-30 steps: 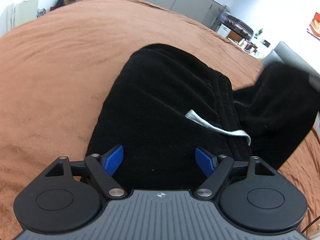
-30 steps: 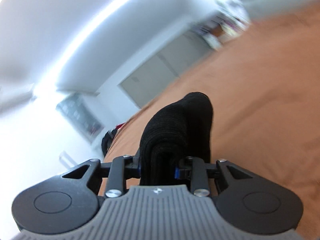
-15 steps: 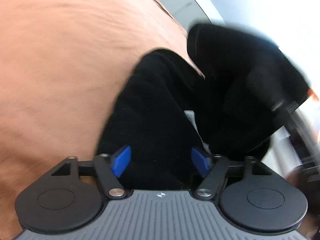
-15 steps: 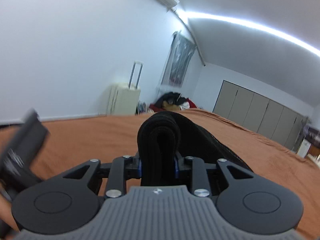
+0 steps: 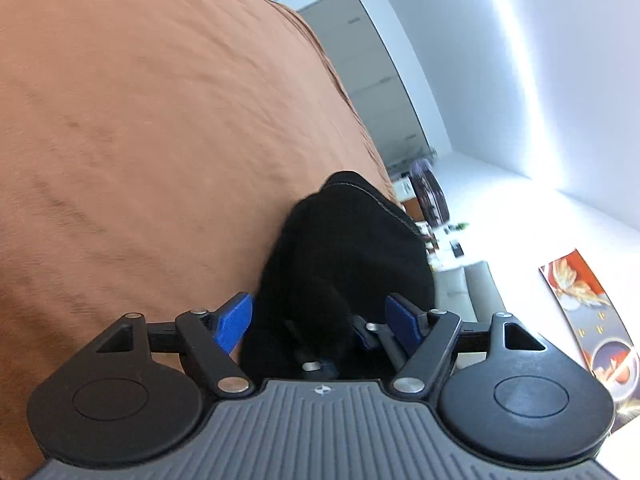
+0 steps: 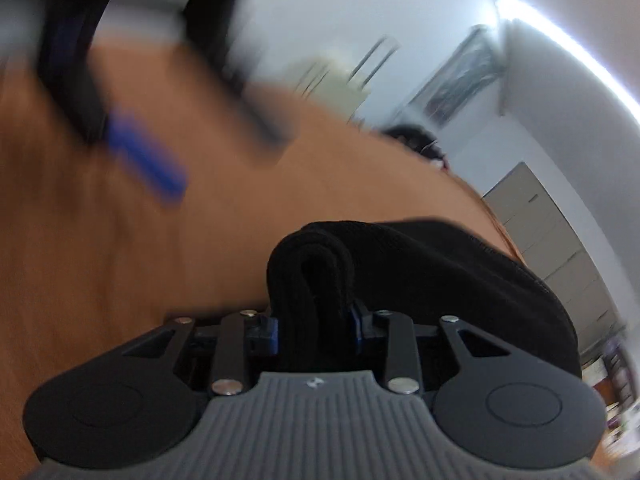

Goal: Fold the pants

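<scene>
Your right gripper (image 6: 314, 326), jaws just easing apart, has the folded black pants (image 6: 420, 280) between its pads. Your left gripper (image 5: 322, 320) stands wide apart around them over the bed (image 5: 160, 120).

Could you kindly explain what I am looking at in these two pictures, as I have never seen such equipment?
A person holds a gripper in each hand, each with a camera looking along its two blue-padded fingers. One picture is from the left gripper, one from the right gripper. Black pants lie on an orange-brown bed cover. The right fingers, just opening a little, pinch a folded bundle of them; the left fingers, also just opening, stand wide around the cloth.
</scene>
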Demonstrator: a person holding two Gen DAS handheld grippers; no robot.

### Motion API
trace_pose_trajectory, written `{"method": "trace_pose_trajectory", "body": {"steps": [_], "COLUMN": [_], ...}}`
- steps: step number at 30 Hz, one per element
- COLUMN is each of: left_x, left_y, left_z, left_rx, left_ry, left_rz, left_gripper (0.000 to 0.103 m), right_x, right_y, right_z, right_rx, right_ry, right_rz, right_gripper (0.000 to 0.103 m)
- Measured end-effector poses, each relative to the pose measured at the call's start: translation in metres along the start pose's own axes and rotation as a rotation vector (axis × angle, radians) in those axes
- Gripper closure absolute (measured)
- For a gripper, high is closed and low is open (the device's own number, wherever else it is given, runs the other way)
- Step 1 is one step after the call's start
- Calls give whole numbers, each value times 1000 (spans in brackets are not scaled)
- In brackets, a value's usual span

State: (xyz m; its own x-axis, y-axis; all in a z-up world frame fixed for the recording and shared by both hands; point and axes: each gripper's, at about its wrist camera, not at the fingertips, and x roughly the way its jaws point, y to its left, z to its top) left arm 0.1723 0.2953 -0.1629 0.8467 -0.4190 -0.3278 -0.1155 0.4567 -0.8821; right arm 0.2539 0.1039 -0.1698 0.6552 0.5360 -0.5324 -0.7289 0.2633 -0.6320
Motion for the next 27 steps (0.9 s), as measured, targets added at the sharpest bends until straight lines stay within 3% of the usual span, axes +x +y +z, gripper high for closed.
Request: {"method": "trace_pose_trajectory", "body": {"steps": [1,3,5,12,15,17,18,19,20,21,22,24,27], "left_x": [3,8,15,45,62,70,72,73,74,74,73,68,52], "left_y": [-5,-13,-20,-43,-47,-50,-49,-48,-47,-45,-45,-45,-44], "left_z": [-1,-1,-1,-4,-5,-7,-8,-9,-10,-9,-8,-7,1], "left_rx": [13,48,63,78,95,98,91,80,71,71,76,72,31], "left_ry": [11,24,38,103,158,177,183,184,180,172,167,156,111], "left_rz": [-5,-20,-18,-51,-33,-17,-30,-49,-60,-49,-50,-84,-151], "left_gripper": [15,14,14,14,13,14,19,39,49,65,67,71,73], "right_x": [0,-10,-20,-66,-88,-107,-128,-135,-140,-142,-143,-139,-135], "right_y": [5,-6,-18,-43,-51,-65,-72,-79,-91,-101,-113,-131,-140], "right_z": [-3,4,9,-2,-14,-21,-40,-46,-56,-66,-80,-104,-127], "right_rx": [-29,63,130,235,281,377,441,509,600,684,797,1011,1170], "right_ry": [-14,-31,-62,-100,-126,-160,-184,-202,-213,-221,-228,-222,-180], "right_rz": [-28,-32,-20,13,73,131,136,124,103,82,59,35,5], "right_gripper": [64,47,42,48,56,58,58,58,58,61,65,86,96]}}
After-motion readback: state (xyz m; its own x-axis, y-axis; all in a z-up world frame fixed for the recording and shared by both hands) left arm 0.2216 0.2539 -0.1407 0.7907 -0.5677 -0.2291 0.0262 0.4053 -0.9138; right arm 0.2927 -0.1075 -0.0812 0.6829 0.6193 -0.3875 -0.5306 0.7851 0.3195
